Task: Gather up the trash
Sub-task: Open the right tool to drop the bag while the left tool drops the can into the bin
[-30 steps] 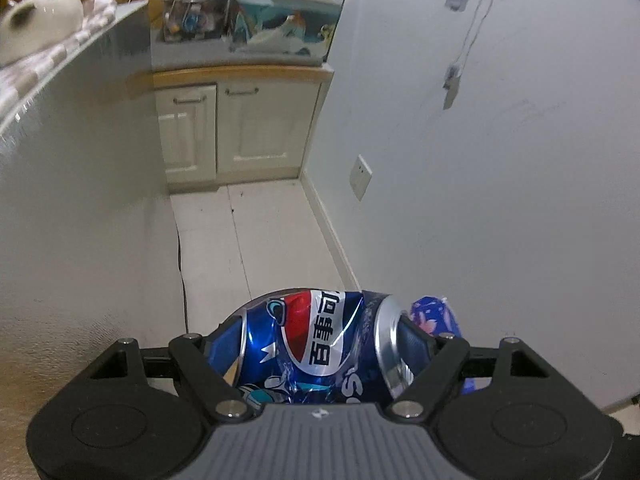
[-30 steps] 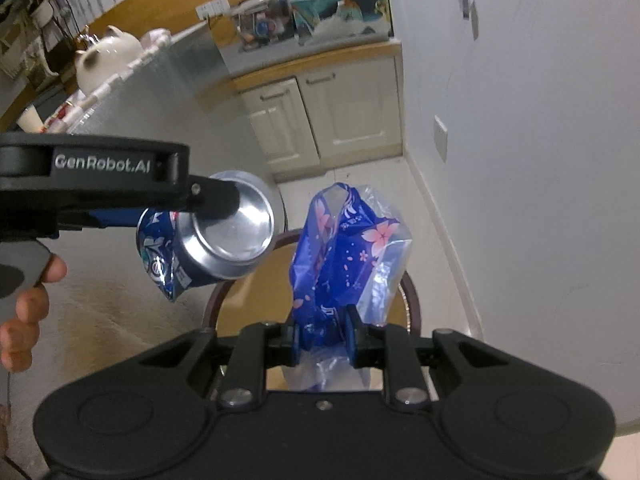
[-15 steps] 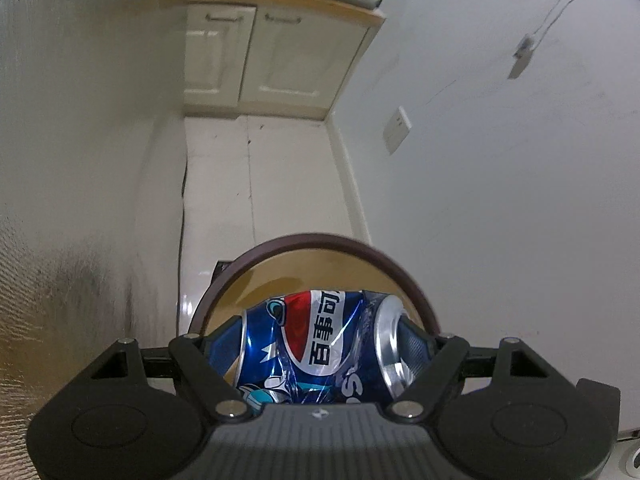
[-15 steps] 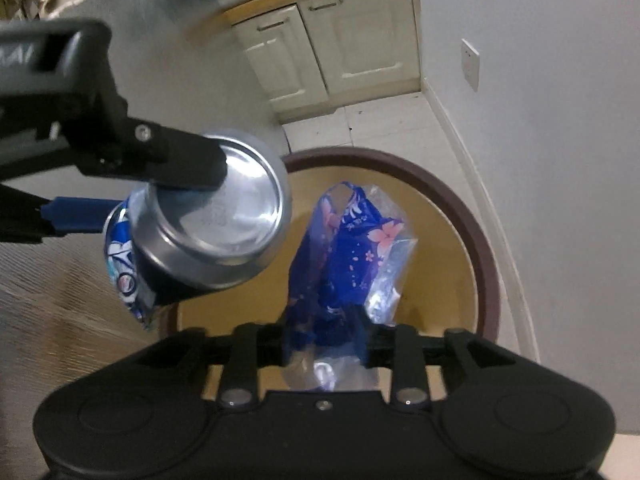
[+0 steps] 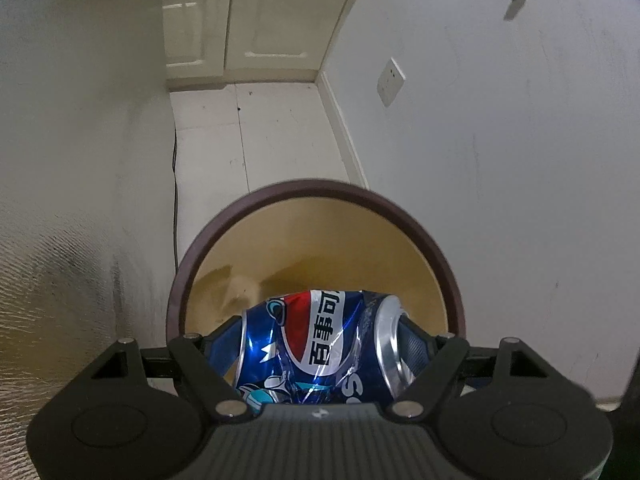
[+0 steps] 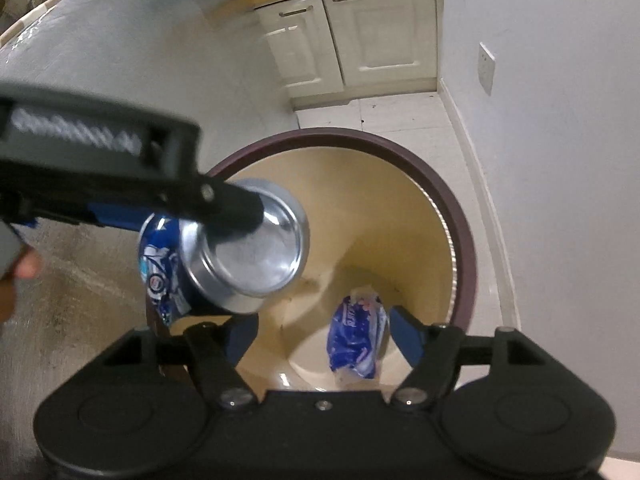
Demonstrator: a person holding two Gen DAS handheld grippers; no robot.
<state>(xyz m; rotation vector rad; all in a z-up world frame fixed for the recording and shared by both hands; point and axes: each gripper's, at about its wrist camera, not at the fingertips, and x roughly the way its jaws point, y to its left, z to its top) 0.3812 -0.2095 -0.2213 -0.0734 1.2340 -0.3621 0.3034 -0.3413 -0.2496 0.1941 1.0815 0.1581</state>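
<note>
My left gripper (image 5: pixel 320 332) is shut on a crushed blue Pepsi can (image 5: pixel 320 344) and holds it over the open trash bin (image 5: pixel 444 264), which has a dark brown rim and a tan inside. In the right wrist view the same can (image 6: pixel 248 256) hangs over the bin's left rim (image 6: pixel 464 240). My right gripper (image 6: pixel 320 336) is open and empty above the bin. A blue flowered plastic wrapper (image 6: pixel 356 340) lies loose inside the bin, below the right gripper.
A silver appliance wall (image 5: pixel 60 200) stands close on the left. A white wall with a socket (image 5: pixel 390 82) is on the right. Cream cabinets (image 5: pixel 256 20) stand at the back across a strip of white floor tiles (image 5: pixel 256 136).
My right gripper opened and the blue wrapper dropped into the bin. Both grippers tilted down over the bin, and the left one still holds the can.
</note>
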